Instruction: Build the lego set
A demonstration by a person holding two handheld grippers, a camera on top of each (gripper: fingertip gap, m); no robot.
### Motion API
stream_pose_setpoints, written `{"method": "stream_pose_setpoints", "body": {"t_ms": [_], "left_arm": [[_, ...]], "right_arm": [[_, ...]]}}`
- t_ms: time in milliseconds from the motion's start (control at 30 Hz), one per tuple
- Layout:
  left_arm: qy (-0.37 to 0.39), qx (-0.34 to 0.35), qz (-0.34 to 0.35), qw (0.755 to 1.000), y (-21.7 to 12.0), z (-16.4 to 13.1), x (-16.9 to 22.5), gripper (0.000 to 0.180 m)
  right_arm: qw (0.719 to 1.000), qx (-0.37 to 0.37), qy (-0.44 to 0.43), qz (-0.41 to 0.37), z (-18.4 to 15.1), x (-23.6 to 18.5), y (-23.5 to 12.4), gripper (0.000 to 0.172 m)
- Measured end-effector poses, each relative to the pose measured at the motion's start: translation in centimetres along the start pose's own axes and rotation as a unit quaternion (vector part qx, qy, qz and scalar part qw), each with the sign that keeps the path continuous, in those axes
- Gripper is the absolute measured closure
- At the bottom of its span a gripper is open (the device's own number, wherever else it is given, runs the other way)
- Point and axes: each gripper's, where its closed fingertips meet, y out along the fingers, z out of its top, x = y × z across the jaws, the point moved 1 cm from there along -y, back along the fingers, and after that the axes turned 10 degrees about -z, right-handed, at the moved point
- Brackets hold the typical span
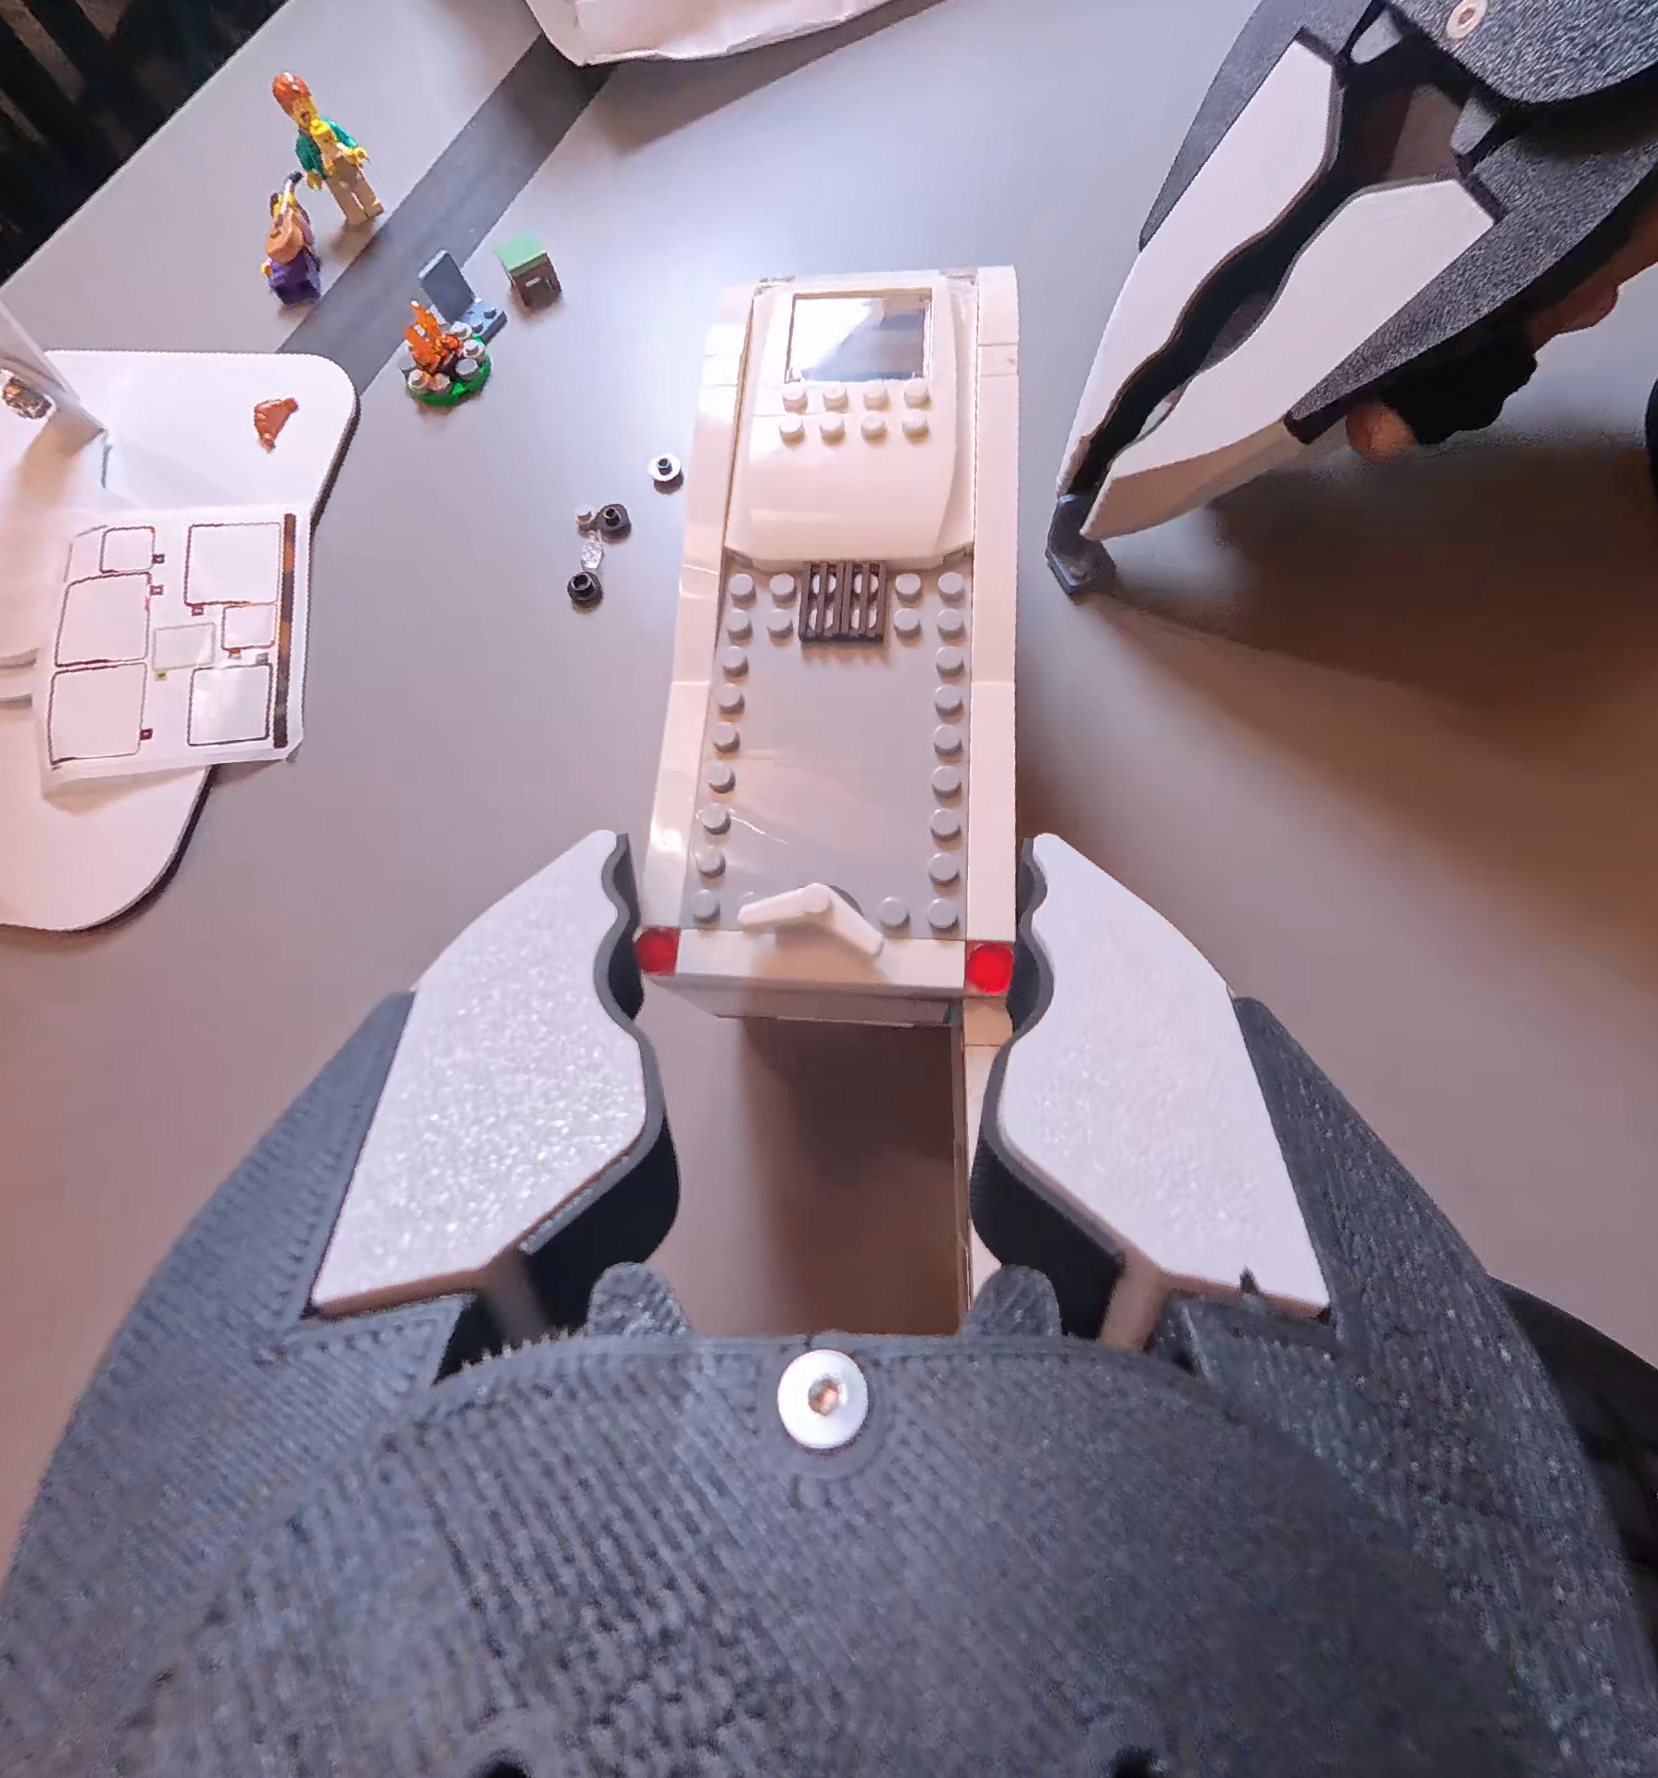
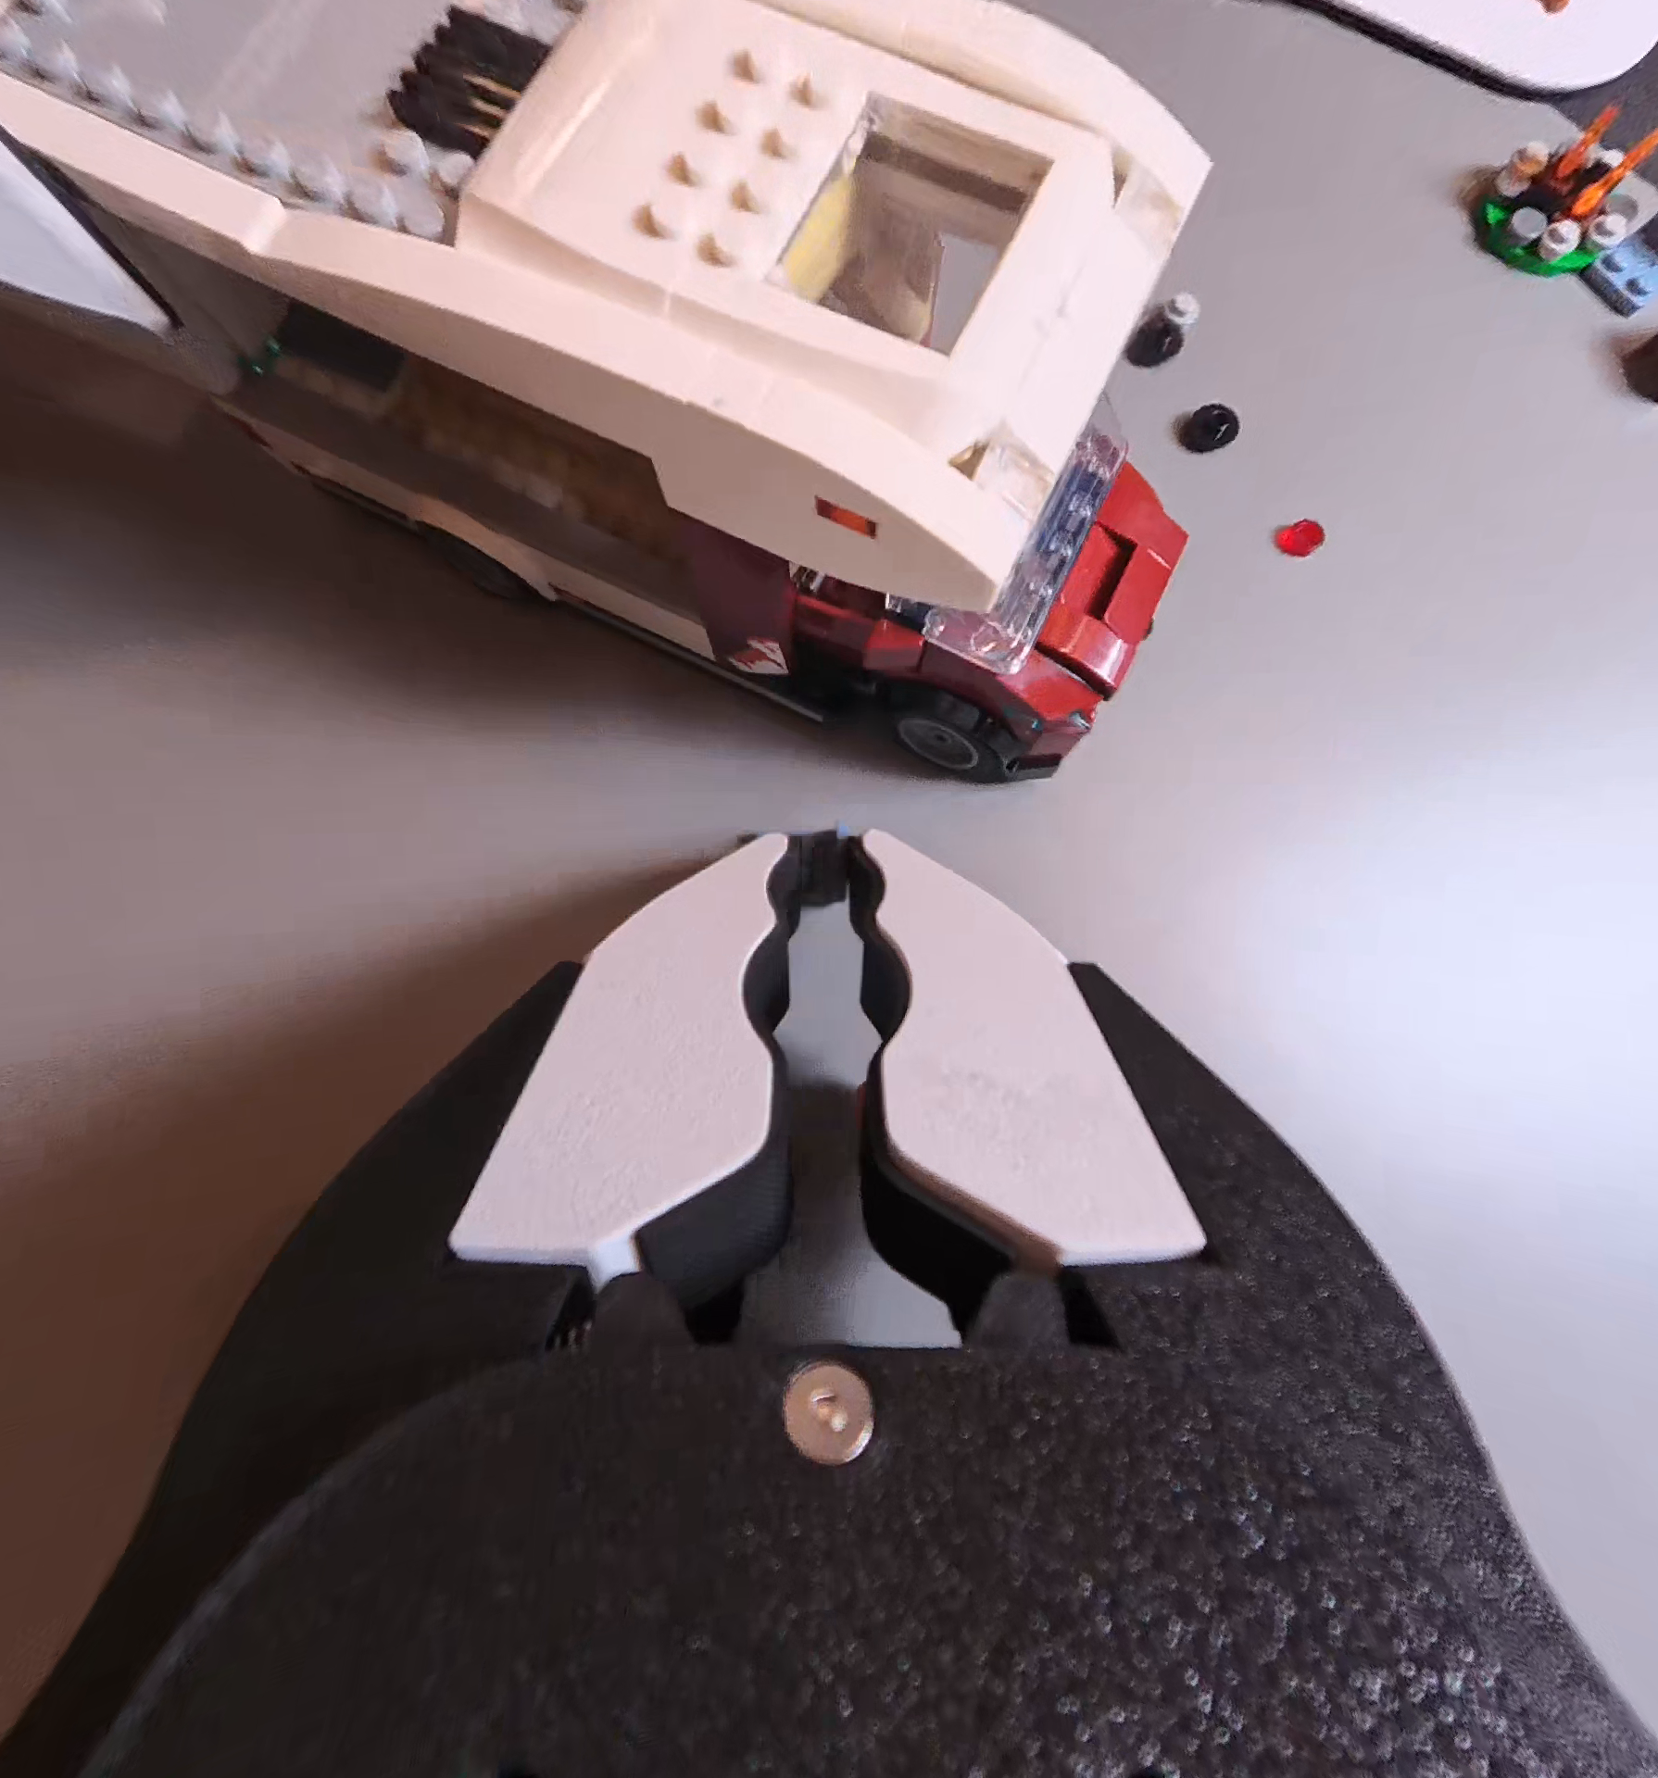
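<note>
Left wrist view: left gripper (image 1: 823, 948) pinches camper (image 1: 844, 673) rear.
Right gripper (image 2: 820, 847), at two o'clock, pinches a small dark piece (image 1: 1080, 563); it could slip.

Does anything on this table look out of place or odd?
Mostly small strays: a red round stud lies alone on the table near the toy camper van's red front, a few black round bits lie loose beside it, and a brown scrap sits on the white base.

table (image 1: 1287, 866): grey-brown, matte | dark strip (image 1: 479, 192) | light: possibly daylight
</note>
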Motion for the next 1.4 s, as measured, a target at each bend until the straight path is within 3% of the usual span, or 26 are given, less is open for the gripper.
{"method": "stream_pose_setpoints", "body": {"t_ms": [133, 267, 367, 533, 733, 833, 1067, 1200, 1400], "left_arm": [[0.006, 0.005, 0.006, 1.000, -0.5, -0.1, 0.1, 0.107], [0.013, 0.028, 0.012, 0.999, -1.5, 0.2, 0.3, 0.111], [0.007, 0.039, 0.007, 0.999, -1.8, 0.3, 0.3, 0.112], [0.000, 0.046, -0.006, 0.999, -2.0, 0.4, 0.3, 0.111], [-0.017, 0.076, -0.025, 0.997, -2.8, 0.8, 0.1, 0.113], [-0.019, 0.077, -0.028, 0.996, -2.7, 0.7, 0.0, 0.114], [-0.025, 0.078, -0.038, 0.996, -2.4, 0.6, 0.0, 0.114], [-0.023, 0.072, -0.045, 0.996, -2.4, 0.5, 0.2, 0.112], [-0.025, 0.058, -0.064, 0.996, -2.1, 0.4, 0.4, 0.105]], "right_arm": [[1.000, 0.015, -0.006, 0.023, 0.7, 0.9, -0.9, 0.147], [0.995, 0.095, 0.015, 0.040, 5.0, 5.1, -2.5, 0.145], [0.995, 0.103, -0.009, -0.018, 7.2, 11.0, 0.3, 0.144], [0.999, 0.036, -0.010, -0.023, 7.9, 16.8, 8.0, 0.138], [0.999, 0.003, -0.035, -0.013, 8.8, 17.7, 11.2, 0.140], [0.999, 0.000, -0.042, -0.015, 8.8, 17.7, 11.6, 0.155], [0.999, 0.001, -0.045, -0.008, 8.7, 17.6, 11.5, 0.156], [0.999, 0.018, -0.046, -0.010, 9.0, 17.3, 10.2, 0.156], [0.996, 0.060, -0.056, -0.019, 9.2, 16.0, 5.6, 0.156]]}}
